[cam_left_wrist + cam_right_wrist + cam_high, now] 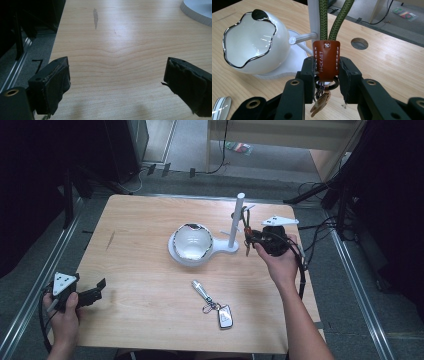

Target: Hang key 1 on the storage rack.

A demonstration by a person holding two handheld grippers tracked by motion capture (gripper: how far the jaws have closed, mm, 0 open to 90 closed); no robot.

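Right gripper is clamped on a brown leather key fob, jaws pinching it from both sides just above the black ring with small keys dangling below. A green cord loop runs straight up from the fob, beside the white post of the stand; top of the loop is out of frame in the right gripper view, so I can't tell whether it is already over a peg or the post. Fob's long axis is vertical, cord in line with it. A short metal peg sticks out sideways from the post just left of the cord. In the high view the right gripper sits right beside the post on its right side, well clear of the white bowl on the stand's base. Likely move is hanging or unhooking the loop, which turns on cord versus peg, too close to call. Left gripper is spread wide, holding nothing, over bare table at the near left corner, far from the stand, so the right hand is the nearer one. A second key set lies flat near the front edge, long axis diagonal, nearer the right hand than the left.
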